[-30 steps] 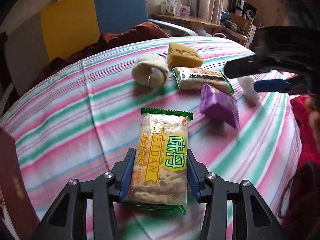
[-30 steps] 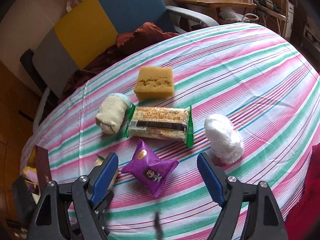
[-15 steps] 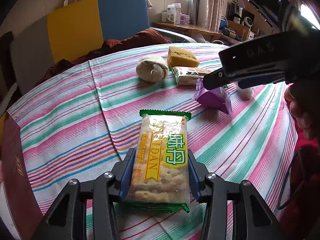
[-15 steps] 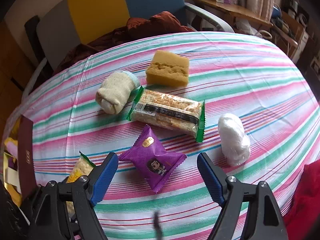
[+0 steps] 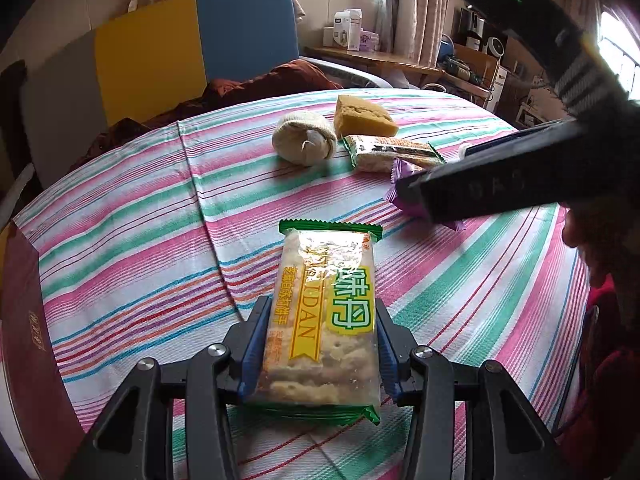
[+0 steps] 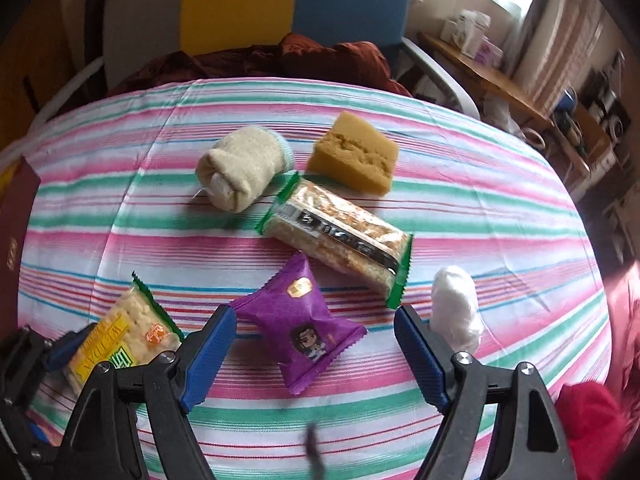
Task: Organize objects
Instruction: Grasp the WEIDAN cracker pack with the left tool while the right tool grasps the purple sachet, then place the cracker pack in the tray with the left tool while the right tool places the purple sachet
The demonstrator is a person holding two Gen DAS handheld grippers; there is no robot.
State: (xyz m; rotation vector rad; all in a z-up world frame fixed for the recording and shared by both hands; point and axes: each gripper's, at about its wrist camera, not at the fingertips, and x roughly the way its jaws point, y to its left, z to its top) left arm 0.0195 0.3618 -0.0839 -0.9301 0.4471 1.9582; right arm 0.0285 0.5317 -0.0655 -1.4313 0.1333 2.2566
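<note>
My left gripper is shut on a green-edged cracker packet with yellow lettering, held over the striped tablecloth. The packet also shows in the right wrist view. My right gripper is open, its blue fingers on either side of a purple snack pouch without touching it. Beyond lie a long green-edged biscuit packet, a rolled beige towel, a yellow sponge and a white plastic bundle.
A dark red box stands at the table's left edge. A yellow, blue and grey chair with a brown-red cloth is behind the table. A red cloth lies at the right.
My right gripper has moved in over the purple pouch, which now sits between its open fingers. My left gripper has drawn back with the cracker packet still in it.
</note>
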